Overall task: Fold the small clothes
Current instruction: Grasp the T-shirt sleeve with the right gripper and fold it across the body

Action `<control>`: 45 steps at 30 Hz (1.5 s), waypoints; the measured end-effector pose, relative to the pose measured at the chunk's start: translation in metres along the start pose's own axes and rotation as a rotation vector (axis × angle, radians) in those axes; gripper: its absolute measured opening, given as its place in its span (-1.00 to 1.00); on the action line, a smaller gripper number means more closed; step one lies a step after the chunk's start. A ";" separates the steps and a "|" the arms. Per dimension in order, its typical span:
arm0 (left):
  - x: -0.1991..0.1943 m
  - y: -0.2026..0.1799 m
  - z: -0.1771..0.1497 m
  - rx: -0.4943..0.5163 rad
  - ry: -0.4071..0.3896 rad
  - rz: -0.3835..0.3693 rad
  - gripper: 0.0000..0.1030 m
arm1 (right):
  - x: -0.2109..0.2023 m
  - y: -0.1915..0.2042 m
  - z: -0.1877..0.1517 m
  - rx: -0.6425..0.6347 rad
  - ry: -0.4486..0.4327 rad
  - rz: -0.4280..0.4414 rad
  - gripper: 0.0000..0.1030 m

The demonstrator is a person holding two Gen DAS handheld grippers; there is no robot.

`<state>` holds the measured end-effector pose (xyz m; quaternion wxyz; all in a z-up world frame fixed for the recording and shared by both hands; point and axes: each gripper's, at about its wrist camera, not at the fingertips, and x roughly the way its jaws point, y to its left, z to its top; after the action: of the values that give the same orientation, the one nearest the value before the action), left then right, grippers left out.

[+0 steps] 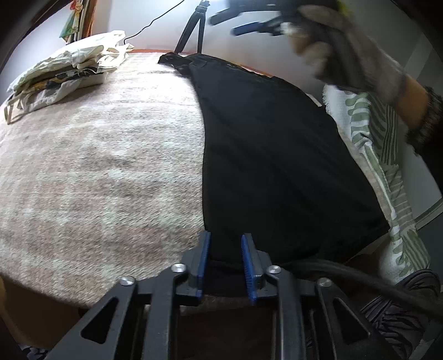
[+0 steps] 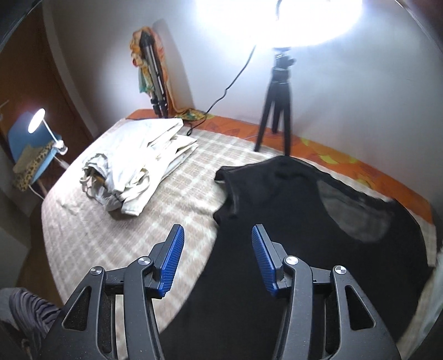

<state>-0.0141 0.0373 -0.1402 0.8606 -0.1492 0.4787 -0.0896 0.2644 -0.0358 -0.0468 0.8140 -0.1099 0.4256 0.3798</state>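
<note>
A black sleeveless garment (image 2: 290, 221) lies spread flat on a bed covered by a pale checked blanket (image 2: 177, 193), its neck and armholes toward the far wall and its hem at the near edge. The left gripper (image 1: 225, 249) sits low at that near edge, blue-padded fingers (image 1: 204, 257) apart with a gap between them, the garment's hem lying in the gap; whether the pads touch the cloth cannot be told. The right gripper (image 2: 217, 249) hangs above the bed, its fingers (image 2: 173, 257) spread wide and holding nothing, one over the blanket and the other over the black fabric. In the left wrist view it shows blurred high over the garment's far end, carried by a gloved hand (image 1: 357, 58). A stack of folded cream clothes (image 2: 138, 163) rests on the blanket well apart from the black garment, toward the far left corner. A small black tripod (image 2: 277, 105) stands on the orange sheet (image 2: 346, 157) at the wall, under a glaring lamp (image 2: 277, 19). A green-and-white patterned cloth (image 1: 387, 155) lies just beside the garment's right edge. A desk lamp (image 2: 38, 121) glows beside the bed.
</note>
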 end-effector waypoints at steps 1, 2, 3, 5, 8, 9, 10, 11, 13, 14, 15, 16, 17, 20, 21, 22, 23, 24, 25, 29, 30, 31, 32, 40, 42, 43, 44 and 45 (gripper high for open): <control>0.001 0.002 0.002 -0.011 0.001 -0.012 -0.83 | 0.012 0.001 0.005 -0.003 0.012 0.002 -0.03; 0.003 0.005 0.004 -0.026 0.005 -0.033 -0.87 | 0.021 0.001 0.011 -0.005 0.024 0.004 -0.03; 0.003 0.007 0.005 -0.042 0.008 -0.051 -0.89 | 0.029 0.002 0.014 -0.008 0.032 0.006 -0.03; 0.005 0.012 0.008 -0.064 0.009 -0.075 -0.97 | 0.049 0.005 0.022 -0.022 0.050 0.005 -0.03; 0.005 0.016 0.012 -0.077 0.003 -0.083 -1.00 | 0.077 0.006 0.033 -0.031 0.073 -0.001 -0.03; 0.005 0.018 0.013 -0.083 0.003 -0.088 -1.00 | 0.085 0.007 0.036 -0.031 0.079 -0.003 -0.03; 0.006 0.019 0.013 -0.088 0.005 -0.092 -1.00 | 0.093 0.006 0.039 -0.030 0.084 -0.006 -0.03; 0.007 0.020 0.014 -0.094 0.007 -0.098 -1.00 | 0.102 0.007 0.042 -0.032 0.092 -0.015 -0.03; 0.008 0.022 0.014 -0.103 0.010 -0.105 -1.00 | 0.118 0.007 0.048 -0.039 0.104 -0.033 -0.03; 0.008 0.024 0.014 -0.107 0.011 -0.109 -1.00 | 0.125 0.008 0.050 -0.043 0.109 -0.042 -0.03; 0.008 0.025 0.015 -0.110 0.013 -0.113 -1.00 | 0.133 0.008 0.052 -0.049 0.115 -0.054 -0.03; 0.009 0.025 0.015 -0.113 0.012 -0.115 -1.00 | 0.140 0.008 0.053 -0.057 0.125 -0.073 -0.03; 0.009 0.026 0.016 -0.116 0.011 -0.116 -1.00 | 0.147 0.008 0.054 -0.064 0.134 -0.093 -0.03; 0.010 0.028 0.017 -0.120 0.013 -0.122 -1.00 | 0.160 0.009 0.055 -0.083 0.156 -0.134 -0.14; 0.010 0.027 0.017 -0.119 0.012 -0.121 -1.00 | 0.164 0.009 0.055 -0.093 0.164 -0.141 -0.26; 0.010 0.027 0.018 -0.117 0.011 -0.120 -1.00 | 0.167 0.009 0.054 -0.105 0.174 -0.155 -0.34; 0.009 0.028 0.017 -0.114 0.011 -0.119 -1.00 | 0.172 0.009 0.054 -0.116 0.183 -0.168 -0.49; 0.009 0.026 0.017 -0.112 0.010 -0.117 -1.00 | 0.174 0.009 0.054 -0.124 0.182 -0.178 -0.55; 0.009 0.026 0.017 -0.113 0.008 -0.117 -1.00 | 0.173 0.010 0.054 -0.130 0.174 -0.180 -0.64; 0.002 0.019 0.014 -0.099 -0.006 -0.116 -1.00 | 0.171 0.005 0.057 -0.133 0.163 -0.172 -0.99; -0.001 0.018 0.015 -0.091 -0.013 -0.116 -1.00 | 0.168 0.004 0.058 -0.126 0.152 -0.164 -0.99; -0.002 0.016 0.015 -0.084 -0.017 -0.116 -1.00 | 0.165 0.002 0.060 -0.117 0.141 -0.155 -1.00; -0.005 0.014 0.015 -0.077 -0.024 -0.115 -1.00 | 0.160 -0.001 0.061 -0.101 0.127 -0.138 -1.00; -0.012 0.003 0.018 -0.039 -0.042 -0.109 -1.00 | 0.113 -0.041 0.065 0.028 0.013 -0.029 -1.00; -0.013 -0.003 0.020 -0.027 -0.043 -0.111 -1.00 | 0.106 -0.051 0.063 0.051 -0.001 -0.018 -1.00; -0.013 -0.007 0.021 -0.017 -0.044 -0.112 -1.00 | 0.100 -0.058 0.061 0.066 -0.010 -0.009 -1.00; -0.013 -0.012 0.022 -0.003 -0.044 -0.114 -1.00 | 0.100 -0.062 0.061 0.078 -0.018 -0.004 -1.00; -0.014 -0.015 0.023 0.008 -0.045 -0.116 -1.00 | 0.096 -0.067 0.060 0.086 -0.025 -0.001 -1.00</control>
<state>-0.0019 0.0310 -0.1127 0.8650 -0.1752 0.4496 -0.1379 0.3825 -0.0012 -0.0940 0.8234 -0.0701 0.4313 0.3620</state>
